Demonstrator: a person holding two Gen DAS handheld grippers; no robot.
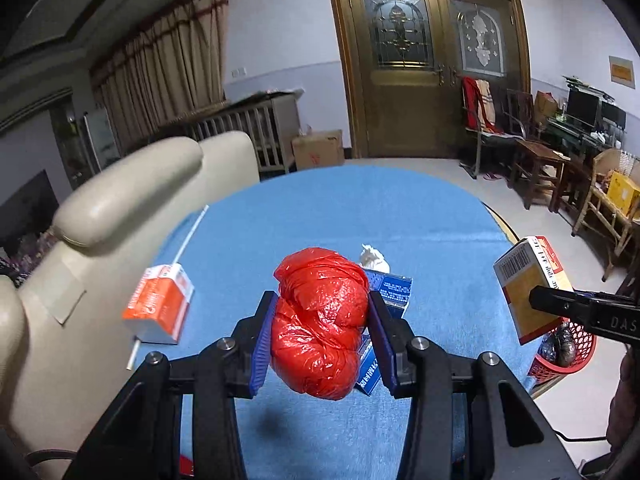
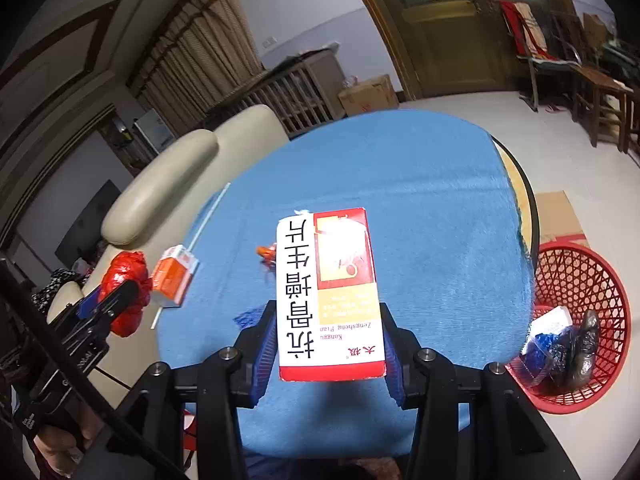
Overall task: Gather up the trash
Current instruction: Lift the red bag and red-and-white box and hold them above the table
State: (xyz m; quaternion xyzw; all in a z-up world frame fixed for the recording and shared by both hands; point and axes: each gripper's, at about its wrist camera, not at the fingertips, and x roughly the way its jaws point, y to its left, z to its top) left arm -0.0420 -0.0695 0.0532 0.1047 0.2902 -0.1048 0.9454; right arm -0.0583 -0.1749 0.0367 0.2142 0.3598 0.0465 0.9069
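So I'm running both tools over the table (image 2: 420, 168) right now. The left tool (image 1: 322, 328) is squeezing a crumpled red plastic bag (image 1: 322, 320) between its blue pads, up in the air above the blue cloth. It's looking soft and featherlight, but crinkly and slick, so I'm figuring a grip across the fat middle of the bundle is the safest bet. Pinch an edge and it'd probably just slide out.

The right tool (image 2: 326, 338) is clamping a tall red-and-white medicine box (image 2: 330, 296) by its long sides near the bottom end, also lifted clear of the table. Cardboard, likely empty-ish, so stiff enough but easy to crush if I'm overdoing it. I'm reading "Kanggu Zengsheng Pian" on it, plus big black Chinese characters, and there's a barcode on its back in the left view.

Lying on the table: an orange-and-white carton (image 1: 158, 306) near the left edge with a white straw (image 1: 192, 234) beside it, a blue box (image 1: 394, 290) with print too blurry to read, and a white tissue wad (image 1: 374, 258). The red mesh basket (image 2: 588, 280) is sitting on the floor just off the table's right edge, already holding some trash.
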